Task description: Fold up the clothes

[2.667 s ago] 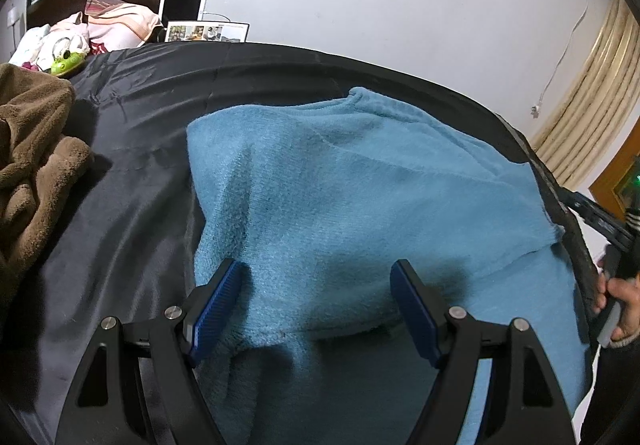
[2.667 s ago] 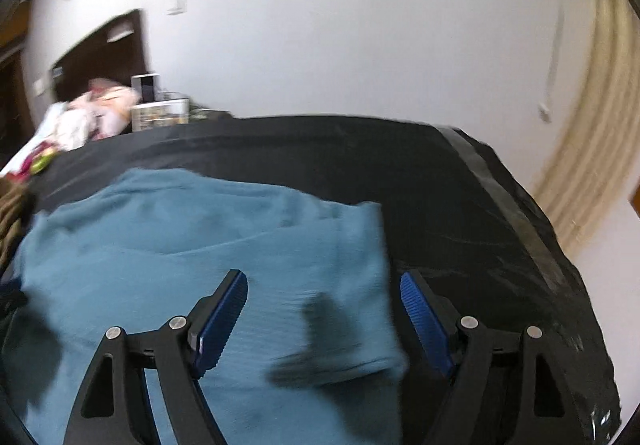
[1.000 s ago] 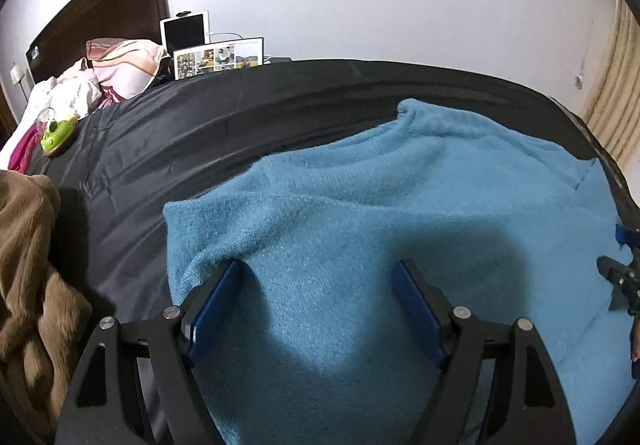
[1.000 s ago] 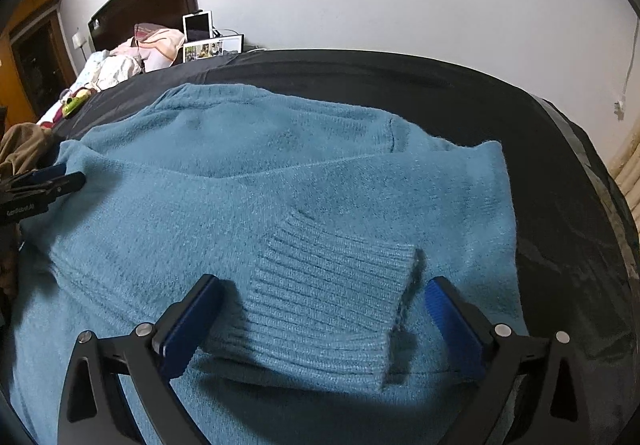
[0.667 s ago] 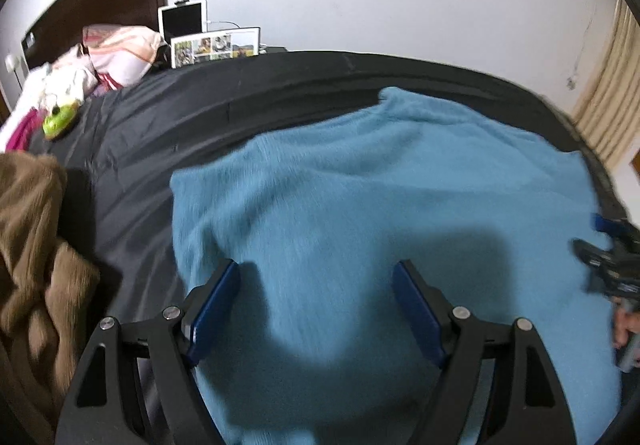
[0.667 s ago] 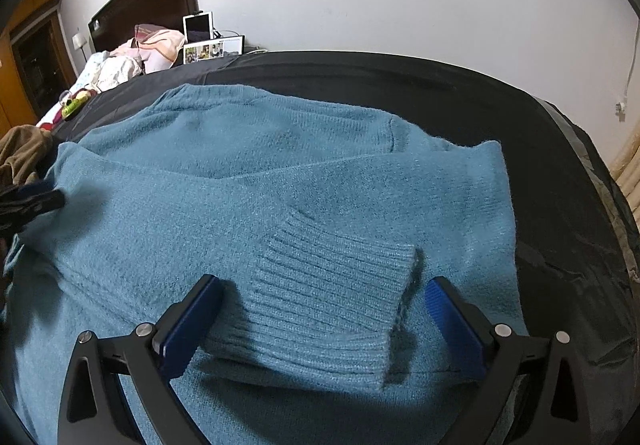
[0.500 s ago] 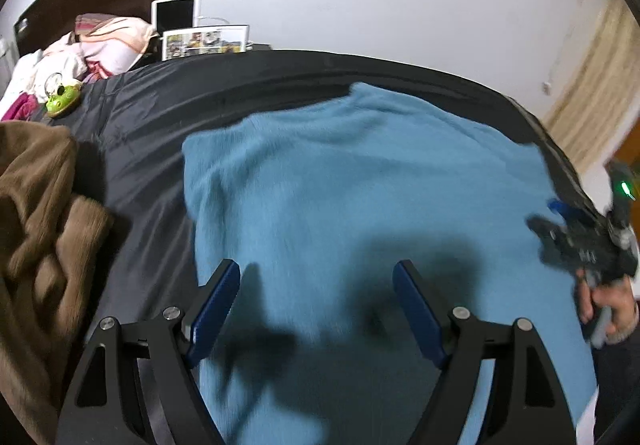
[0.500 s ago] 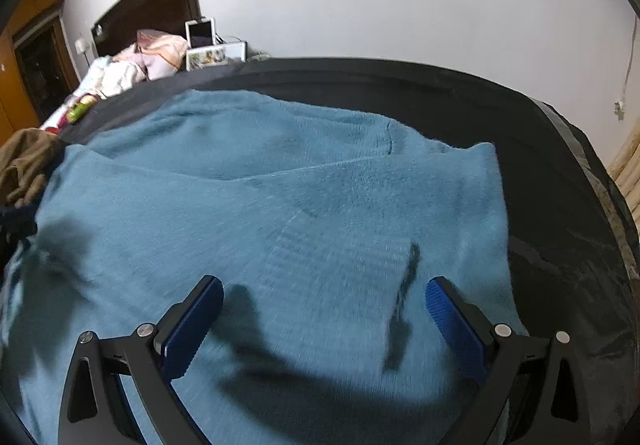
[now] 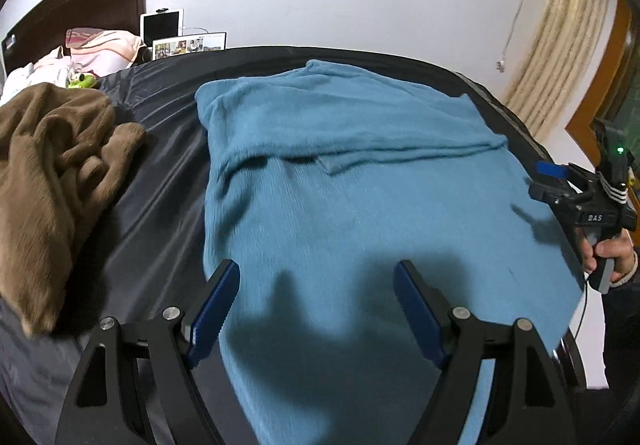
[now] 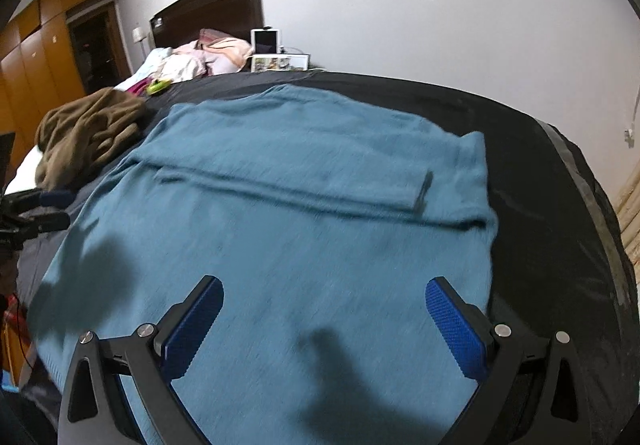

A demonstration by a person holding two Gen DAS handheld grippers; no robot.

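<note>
One blue sweater point(image 10: 288, 229) lies flat on the black bed point(image 10: 552, 229), its sleeves already folded across the chest; the body fold looks still to do. One brown garment point(image 9: 52, 165) sits crumpled beside it, untouched, so the task seems under halfway. Two claws, left claw point(image 9: 316, 309) and right claw point(image 10: 324, 325), hover over the near hem, both released and holding nothing.
</note>
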